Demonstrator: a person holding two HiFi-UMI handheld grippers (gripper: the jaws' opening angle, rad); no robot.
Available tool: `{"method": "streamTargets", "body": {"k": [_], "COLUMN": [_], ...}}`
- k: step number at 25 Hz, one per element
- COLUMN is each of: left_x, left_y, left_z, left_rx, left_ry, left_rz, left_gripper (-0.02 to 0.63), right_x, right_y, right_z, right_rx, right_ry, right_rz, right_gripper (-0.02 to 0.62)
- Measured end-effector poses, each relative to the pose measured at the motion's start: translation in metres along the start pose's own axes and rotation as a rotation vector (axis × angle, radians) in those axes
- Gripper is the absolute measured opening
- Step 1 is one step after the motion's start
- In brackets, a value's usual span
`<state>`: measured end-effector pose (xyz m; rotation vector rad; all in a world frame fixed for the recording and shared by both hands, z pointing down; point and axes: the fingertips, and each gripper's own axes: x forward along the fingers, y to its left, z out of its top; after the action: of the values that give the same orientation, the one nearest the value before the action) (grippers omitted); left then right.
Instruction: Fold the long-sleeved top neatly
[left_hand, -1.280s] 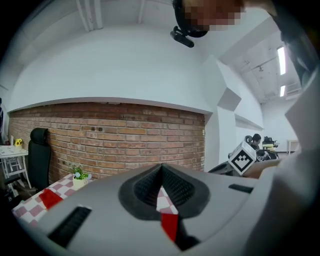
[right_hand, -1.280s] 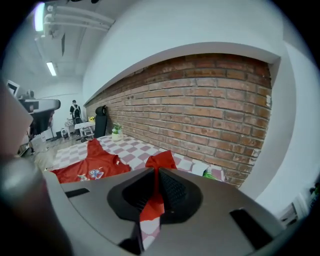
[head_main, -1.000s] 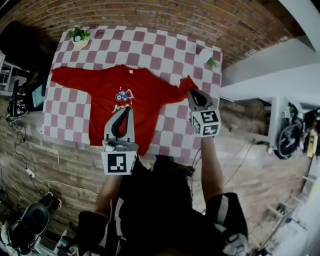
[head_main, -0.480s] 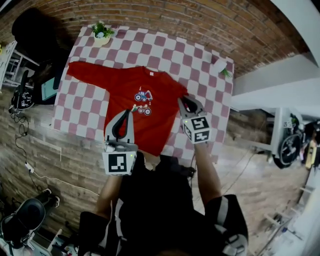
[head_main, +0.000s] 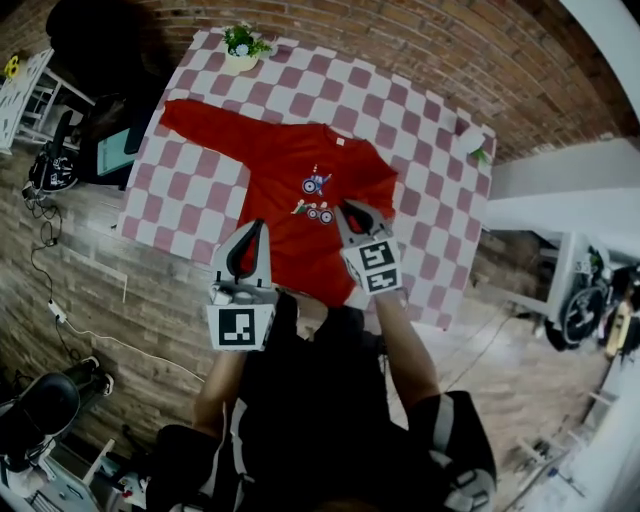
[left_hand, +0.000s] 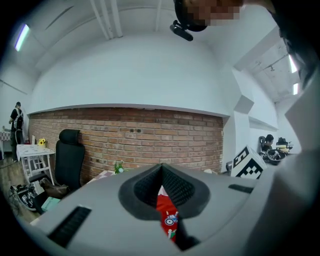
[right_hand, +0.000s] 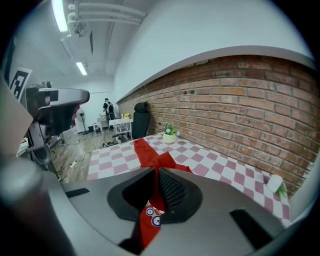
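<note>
The red long-sleeved top (head_main: 290, 200) lies flat on the pink-and-white checked table (head_main: 420, 200), print side up. Its left sleeve (head_main: 200, 120) stretches out toward the far left. My right gripper (head_main: 345, 207) is shut on the right sleeve, which is drawn in over the top's right side beside the print. In the right gripper view red cloth (right_hand: 150, 152) runs out from between the jaws of the right gripper (right_hand: 156, 172). My left gripper (head_main: 257, 226) is shut with nothing in it, above the top's near left edge. Below the left gripper (left_hand: 161, 167) the top (left_hand: 167, 212) shows.
A potted plant (head_main: 242, 50) stands at the table's far left corner and a small white cup (head_main: 472, 142) at the far right. A black office chair (head_main: 85, 40) and a white side table (head_main: 30, 100) stand left of the table. A brick wall (right_hand: 240, 100) runs behind.
My right gripper has carried the right sleeve from out at the side leftward onto the top's body. The left gripper has drifted toward the top's left edge, still shut.
</note>
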<state>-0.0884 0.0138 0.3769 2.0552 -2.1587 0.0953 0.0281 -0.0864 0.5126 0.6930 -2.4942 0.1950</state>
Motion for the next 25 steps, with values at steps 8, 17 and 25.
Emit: {"method": "streamTargets", "body": {"k": [8, 17, 25], "left_x": [-0.013, -0.023, -0.035], "left_y": [0.035, 0.061, 0.083], "left_z": [-0.026, -0.050, -0.070], "left_rx": [-0.006, -0.061, -0.081], "left_ry": [0.017, 0.034, 0.064], "left_rz": [0.019, 0.038, 0.049], "left_gripper": [0.006, 0.006, 0.006], "right_x": [0.054, 0.105, 0.128], "right_y": [0.055, 0.104, 0.136], "right_z": [-0.039, -0.102, -0.133], "right_rx": [-0.014, -0.018, -0.017], "right_ry": [0.067, 0.155, 0.227], "right_rz": [0.066, 0.114, 0.159], "right_gripper": [0.026, 0.028, 0.043]}}
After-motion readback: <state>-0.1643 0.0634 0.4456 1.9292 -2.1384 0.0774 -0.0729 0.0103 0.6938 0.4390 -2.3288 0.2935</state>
